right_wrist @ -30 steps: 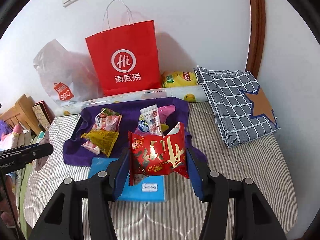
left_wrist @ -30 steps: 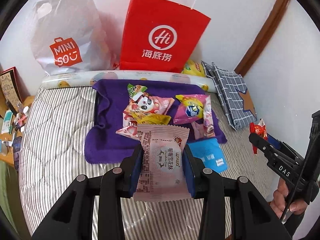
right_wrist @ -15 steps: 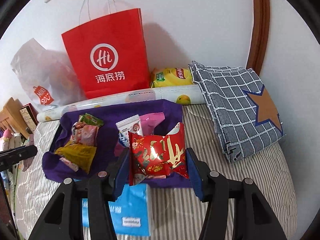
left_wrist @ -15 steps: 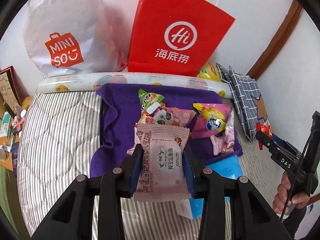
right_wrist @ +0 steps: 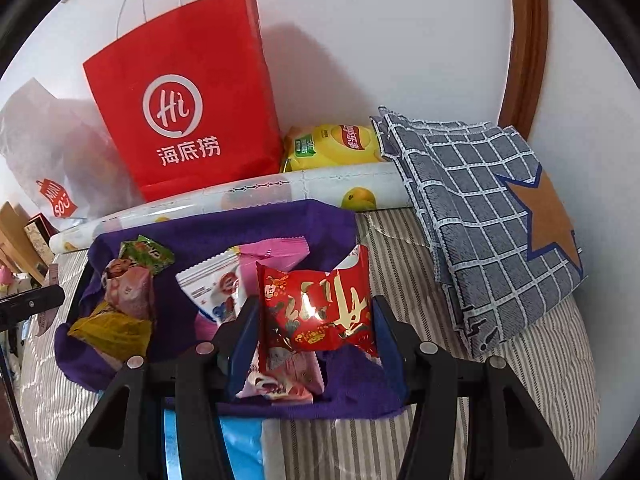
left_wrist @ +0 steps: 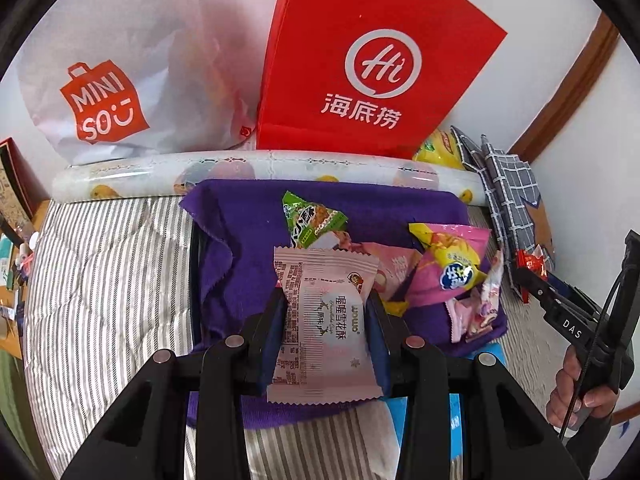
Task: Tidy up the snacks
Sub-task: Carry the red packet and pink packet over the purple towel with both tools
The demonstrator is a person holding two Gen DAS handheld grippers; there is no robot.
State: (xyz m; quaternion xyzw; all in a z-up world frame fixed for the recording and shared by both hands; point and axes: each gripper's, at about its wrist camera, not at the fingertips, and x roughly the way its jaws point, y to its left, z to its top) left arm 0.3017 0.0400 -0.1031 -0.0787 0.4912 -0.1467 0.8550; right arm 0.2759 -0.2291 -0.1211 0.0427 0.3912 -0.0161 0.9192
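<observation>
A bed with a grey-striped quilted cover carries everything. At its far edge, against the white wall, stand a red paper bag with a white "Hi" logo and, toward the far left corner, a white plastic Miniso bag. A grey checked cloth with a brown star lies folded at the far right corner, and a long roll of fruit-printed sheet runs along the far edge in front of the bags, with a yellow crisp bag wedged behind it beside the red bag.

A purple cloth is spread in the middle of the bed, just in front of the roll, over a dark tray whose rim shows at its left side. On it lie loose snacks: a green packet toward the far side, a pink and yellow packet to its right, and others piled close together. A blue pack lies at the cloth's near edge.

The left gripper is clenched on a pale pink snack packet, held upright over the near middle of the purple cloth. The right gripper grasps a red foil snack packet between its fingers, over the cloth's near right part. In the left wrist view a hand holds that right gripper near the bed's right edge.
</observation>
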